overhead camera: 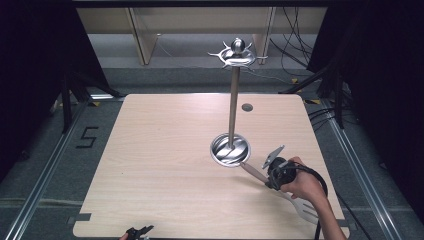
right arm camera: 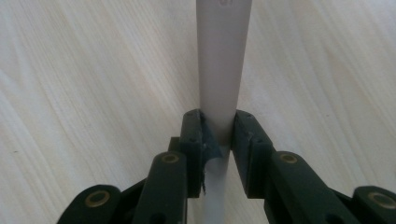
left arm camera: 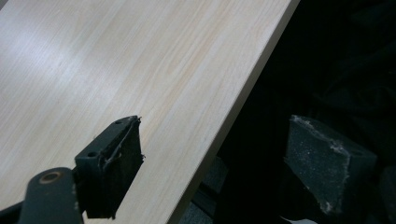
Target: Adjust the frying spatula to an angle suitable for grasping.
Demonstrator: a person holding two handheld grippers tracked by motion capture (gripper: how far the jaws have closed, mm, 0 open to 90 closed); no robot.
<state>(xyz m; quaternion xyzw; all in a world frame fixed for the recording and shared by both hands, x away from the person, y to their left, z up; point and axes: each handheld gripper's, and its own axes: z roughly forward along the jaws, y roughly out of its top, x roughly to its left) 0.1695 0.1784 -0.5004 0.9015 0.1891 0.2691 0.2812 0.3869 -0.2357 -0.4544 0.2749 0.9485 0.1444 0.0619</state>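
So the spatula [overhead camera: 280,187] is lying flat on the wooden table [overhead camera: 165,165], lower right of the high view, its handle end pointing up-left at the round base of the metal rack stand [overhead camera: 230,149], almost touching it. My right gripper [right arm camera: 218,130] has its jaws squeezed onto the pale handle, which runs straight up the middle of the right gripper view. My hand [overhead camera: 300,184] sits over the middle of the spatula. My left gripper [left arm camera: 212,154] hangs at the table's edge, bottom of the frame, jaws wide apart with nothing between them.
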